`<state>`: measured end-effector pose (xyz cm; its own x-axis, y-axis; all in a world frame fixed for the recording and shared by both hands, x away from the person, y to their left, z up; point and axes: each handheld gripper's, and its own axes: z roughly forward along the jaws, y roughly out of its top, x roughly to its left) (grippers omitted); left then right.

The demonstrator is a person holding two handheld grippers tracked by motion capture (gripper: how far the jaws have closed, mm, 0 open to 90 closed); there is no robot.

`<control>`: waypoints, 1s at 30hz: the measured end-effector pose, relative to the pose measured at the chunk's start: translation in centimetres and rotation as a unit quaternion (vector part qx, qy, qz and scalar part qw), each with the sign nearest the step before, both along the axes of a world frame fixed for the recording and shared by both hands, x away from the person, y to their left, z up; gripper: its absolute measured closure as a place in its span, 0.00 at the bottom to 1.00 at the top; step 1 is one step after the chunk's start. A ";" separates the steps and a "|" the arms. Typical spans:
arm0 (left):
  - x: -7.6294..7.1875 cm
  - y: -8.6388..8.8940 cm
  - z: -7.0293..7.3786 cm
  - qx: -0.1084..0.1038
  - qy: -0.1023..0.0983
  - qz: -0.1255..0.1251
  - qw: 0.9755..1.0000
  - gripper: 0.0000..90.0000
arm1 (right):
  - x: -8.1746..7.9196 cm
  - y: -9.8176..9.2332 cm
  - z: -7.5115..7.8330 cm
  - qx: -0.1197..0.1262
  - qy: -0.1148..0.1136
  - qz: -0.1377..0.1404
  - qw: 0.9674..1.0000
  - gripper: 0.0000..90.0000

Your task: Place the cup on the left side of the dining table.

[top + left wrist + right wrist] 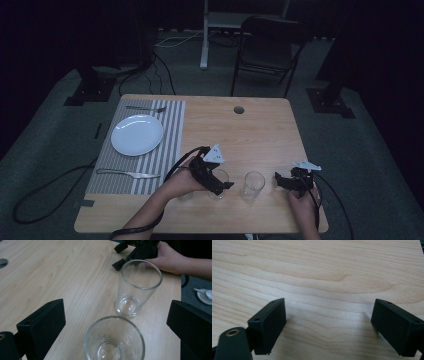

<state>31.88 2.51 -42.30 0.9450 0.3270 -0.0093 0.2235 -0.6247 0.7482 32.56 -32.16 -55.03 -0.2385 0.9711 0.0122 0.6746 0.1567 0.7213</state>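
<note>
The left tool (219, 184) is hovering with its jaws spread wide around the near glass (114, 340), not touching it. That glass is standing upright on the worktop (260, 135), near its front edge, just beside the second glass (252, 185). The right tool (281, 181) is resting low over bare wood, jaws wide apart and holding nothing.
</note>
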 end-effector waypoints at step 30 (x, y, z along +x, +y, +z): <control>0.0 -7.7 -1.3 0.085 0.020 -0.058 0.994 0.03 | 0.0 0.0 0.0 0.000 0.000 0.000 1.000 0.14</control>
<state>31.89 -5.18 -43.62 0.9766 0.2151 -0.0022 0.1698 -0.7645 0.6219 32.56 -32.17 -55.04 -0.2392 0.9709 0.0120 0.6743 0.1572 0.7216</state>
